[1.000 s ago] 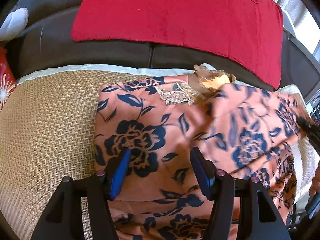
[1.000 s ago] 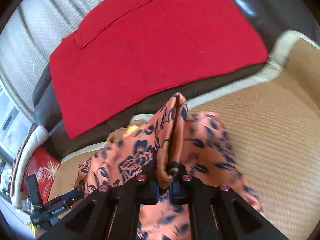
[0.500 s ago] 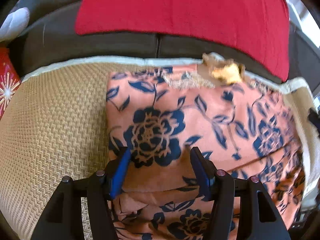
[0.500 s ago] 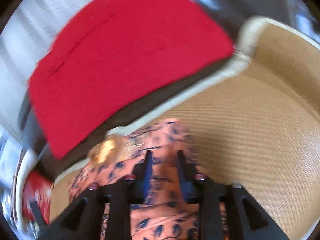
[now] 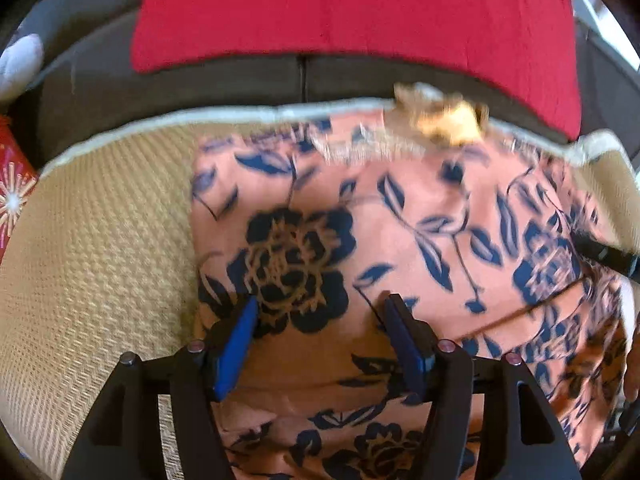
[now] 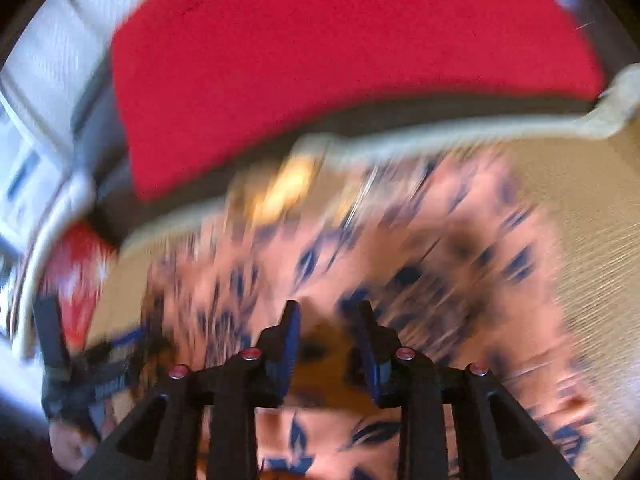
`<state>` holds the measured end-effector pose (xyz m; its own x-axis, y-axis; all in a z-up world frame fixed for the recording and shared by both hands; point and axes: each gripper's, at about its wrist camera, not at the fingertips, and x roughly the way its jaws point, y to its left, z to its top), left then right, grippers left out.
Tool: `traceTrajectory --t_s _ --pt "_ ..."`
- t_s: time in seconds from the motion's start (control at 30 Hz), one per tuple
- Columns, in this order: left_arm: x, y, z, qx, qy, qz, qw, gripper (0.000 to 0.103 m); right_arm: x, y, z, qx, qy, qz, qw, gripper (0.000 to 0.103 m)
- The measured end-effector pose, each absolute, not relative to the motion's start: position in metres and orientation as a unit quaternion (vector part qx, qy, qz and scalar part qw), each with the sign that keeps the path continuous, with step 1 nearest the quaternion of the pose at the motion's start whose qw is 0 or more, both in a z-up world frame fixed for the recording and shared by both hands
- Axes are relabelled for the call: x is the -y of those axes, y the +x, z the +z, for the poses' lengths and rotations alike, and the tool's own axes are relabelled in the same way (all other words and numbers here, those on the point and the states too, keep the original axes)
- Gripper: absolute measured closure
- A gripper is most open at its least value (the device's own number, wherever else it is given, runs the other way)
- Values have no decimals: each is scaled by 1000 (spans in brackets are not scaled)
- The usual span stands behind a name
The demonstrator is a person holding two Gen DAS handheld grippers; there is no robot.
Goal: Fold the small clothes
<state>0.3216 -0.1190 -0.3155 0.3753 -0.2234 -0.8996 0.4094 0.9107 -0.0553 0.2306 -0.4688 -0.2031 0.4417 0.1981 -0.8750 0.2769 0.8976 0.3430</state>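
- Fabric first: the floral garment [image 5: 400,232], salmon with dark blue blooms, looks thin, soft and light; I judge it drapes freely and slips off a loose pinch.
- It lies spread on the woven mat [image 5: 100,260], a fold already laid across it, its lace-trimmed neckline [image 5: 360,148] toward the back.
- Left hand-held gripper [image 5: 320,312] hovers over the near left part of the garment, jaws well apart, nothing pinched between the blue pads [image 5: 236,344].
- Best hold, to my eye: an edge or corner, both layers pinched together, not the flat middle where pads would only bunch cloth.
- Right hand-held gripper [image 6: 328,320] shows in a heavily blurred view; its jaws have just been opening and stand partly apart over the garment, no cloth gripped between them.
- Surface: the mat is a textured straw weave with a pale trim [image 5: 240,114]; it probably gives some friction against sliding.
- Room: dark sofa back [image 5: 200,84] behind, a red cushion [image 5: 360,12] leaning on it, a red patterned item [image 5: 12,200] at far left.
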Motion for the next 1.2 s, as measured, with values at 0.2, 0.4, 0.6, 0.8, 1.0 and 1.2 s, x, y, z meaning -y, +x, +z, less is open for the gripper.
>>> traceTrajectory --t_s 0.2,0.4,0.6,0.8,1.0,1.2 --pt "86 288 -290 -508 63 -208 834 34 453 218 -186 -491 212 -7 845 66" --pt "17 219 -266 -481 31 -174 859 31 471 135 -139 -429 248 -16 869 21" --pt "-53 117 -286 -489 -37 -149 859 29 484 9 -131 -492 223 -56 840 21" --pt "-86 80 -331 -563 -115 -130 808 29 508 -75 -181 -570 293 -82 763 21" --pt "-87 80 -353 -577 -158 -128 791 29 489 -74 -239 -592 356 -64 720 21" --pt "-74 76 -359 -563 -139 -158 799 39 472 -54 -255 -591 331 -78 731 48"
